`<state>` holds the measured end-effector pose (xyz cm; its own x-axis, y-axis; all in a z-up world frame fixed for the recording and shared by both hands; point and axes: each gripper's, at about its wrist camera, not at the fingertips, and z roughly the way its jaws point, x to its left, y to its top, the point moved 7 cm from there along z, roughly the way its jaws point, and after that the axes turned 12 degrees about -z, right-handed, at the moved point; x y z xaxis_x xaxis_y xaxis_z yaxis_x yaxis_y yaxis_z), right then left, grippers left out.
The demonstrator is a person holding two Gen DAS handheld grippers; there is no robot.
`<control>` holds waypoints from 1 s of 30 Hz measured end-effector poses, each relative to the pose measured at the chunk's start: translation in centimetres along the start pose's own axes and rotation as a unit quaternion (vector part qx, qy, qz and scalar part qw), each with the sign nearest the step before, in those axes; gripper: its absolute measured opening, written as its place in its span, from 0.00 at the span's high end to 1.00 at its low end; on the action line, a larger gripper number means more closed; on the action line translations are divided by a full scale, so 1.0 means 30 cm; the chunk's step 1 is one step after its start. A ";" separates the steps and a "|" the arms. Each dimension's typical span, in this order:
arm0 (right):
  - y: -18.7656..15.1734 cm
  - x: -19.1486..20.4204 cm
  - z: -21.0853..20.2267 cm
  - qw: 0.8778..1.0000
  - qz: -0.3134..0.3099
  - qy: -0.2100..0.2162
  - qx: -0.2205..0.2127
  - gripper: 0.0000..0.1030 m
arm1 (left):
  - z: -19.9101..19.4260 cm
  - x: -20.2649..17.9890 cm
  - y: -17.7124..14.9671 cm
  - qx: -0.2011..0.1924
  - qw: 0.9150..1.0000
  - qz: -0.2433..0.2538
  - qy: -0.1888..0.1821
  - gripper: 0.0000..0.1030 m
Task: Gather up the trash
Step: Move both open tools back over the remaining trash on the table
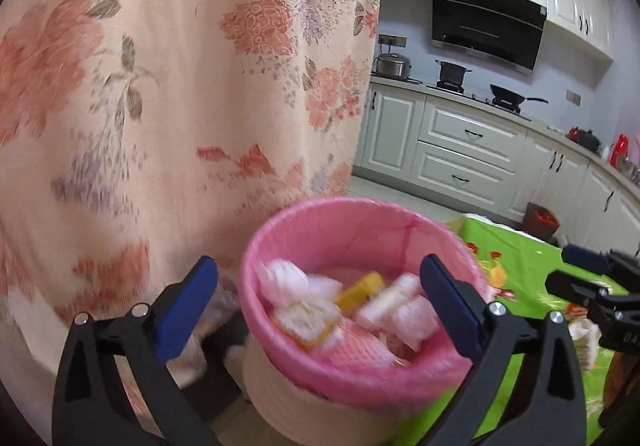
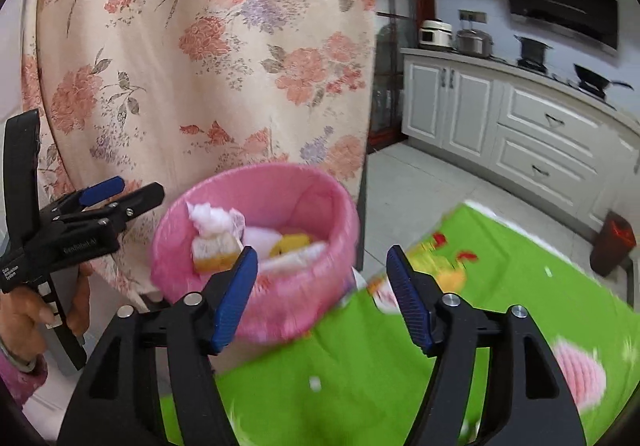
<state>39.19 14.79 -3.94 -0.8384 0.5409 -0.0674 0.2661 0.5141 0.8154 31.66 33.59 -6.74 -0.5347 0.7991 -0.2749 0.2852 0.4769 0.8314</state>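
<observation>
Left jaws: my left gripper stands spread wide, nothing between the blue ribbed pads, pointing at the bin.
Right jaws: my right gripper is spread too, empty, above the green cloth.
Bin: a round bin with a pink bag liner sits at twelve o'clock from the left jaws and eleven o'clock from the right, at the table's edge.
Trash: crumpled white tissue and yellow scraps lie inside.
Handling: I judge the tissue light, soft and crushable; pinch the bulk of a wad, not a loose corner.
Leftovers: small white specks on the green patterned tablecloth.
Backdrop: a floral curtain, soft and draped.
</observation>
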 end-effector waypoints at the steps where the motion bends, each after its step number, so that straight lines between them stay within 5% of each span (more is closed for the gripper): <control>1: -0.032 -0.008 -0.033 1.000 0.010 -0.005 0.001 0.33 | -0.017 -0.010 -0.024 0.006 1.000 -0.008 -0.007 0.05; 4: -0.119 -0.029 -0.119 0.999 0.035 -0.016 0.003 0.32 | -0.067 -0.058 -0.102 0.023 0.999 -0.022 -0.029 0.05; 20: -0.566 -0.271 -0.482 0.982 0.144 -0.122 0.029 0.29 | -0.164 -0.467 -0.509 0.092 0.990 0.070 -0.086 0.05; 30: -0.673 -0.402 -0.506 0.973 0.177 -0.140 0.037 0.29 | -0.171 -0.654 -0.679 0.121 0.979 0.129 -0.104 0.05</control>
<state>36.71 -12.21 -10.85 -0.5280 0.8480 0.0470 0.5571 0.3041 0.7728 32.26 6.31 -15.80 -0.2540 0.9497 -0.1835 0.5834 0.3017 0.7541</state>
